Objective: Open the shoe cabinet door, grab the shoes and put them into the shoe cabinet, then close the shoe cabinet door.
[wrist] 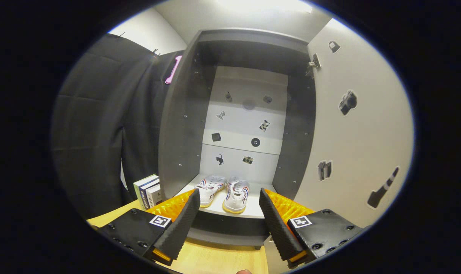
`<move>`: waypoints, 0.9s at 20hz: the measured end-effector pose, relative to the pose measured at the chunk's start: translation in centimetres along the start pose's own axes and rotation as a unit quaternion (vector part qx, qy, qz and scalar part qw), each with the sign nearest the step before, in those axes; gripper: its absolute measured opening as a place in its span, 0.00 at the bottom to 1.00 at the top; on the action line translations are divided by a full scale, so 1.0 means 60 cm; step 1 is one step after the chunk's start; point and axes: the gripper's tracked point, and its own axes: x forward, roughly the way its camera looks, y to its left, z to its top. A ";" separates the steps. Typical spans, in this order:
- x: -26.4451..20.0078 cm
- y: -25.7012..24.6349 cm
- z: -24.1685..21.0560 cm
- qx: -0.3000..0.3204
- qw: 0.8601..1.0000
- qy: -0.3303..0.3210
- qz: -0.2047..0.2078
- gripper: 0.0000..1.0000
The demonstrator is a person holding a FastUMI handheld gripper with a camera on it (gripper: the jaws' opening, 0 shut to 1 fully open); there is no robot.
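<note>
Gripper [228,198] fingers spread wide, holding nothing. Beyond them, shoes [222,192] sit side by side in shoe cabinet [181,125]. Door [359,129] stands open.

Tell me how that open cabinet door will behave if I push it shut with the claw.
The cabinet door hangs on a hinge, so it should probably swing easily. Its flat smooth panel may let the open claw slide. The shoes sit inside, likely clear of it.

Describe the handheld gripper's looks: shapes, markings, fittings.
The gripper has two long wedge-shaped fingers with finely ribbed faces, tapering to narrow tips. Each finger sits on a flat black plate fixed with round screws. Each plate carries a small square black-and-white marker tag. Ridged orange pieces show behind both fingers. No cables are visible.
</note>
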 end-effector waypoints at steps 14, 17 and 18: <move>-0.289 -0.041 -0.029 0.034 0.999 -0.021 0.001 0.97; -0.334 -0.077 -0.035 0.046 0.999 -0.020 -0.002 0.97; -0.350 -0.087 -0.030 0.049 0.999 -0.023 -0.001 0.97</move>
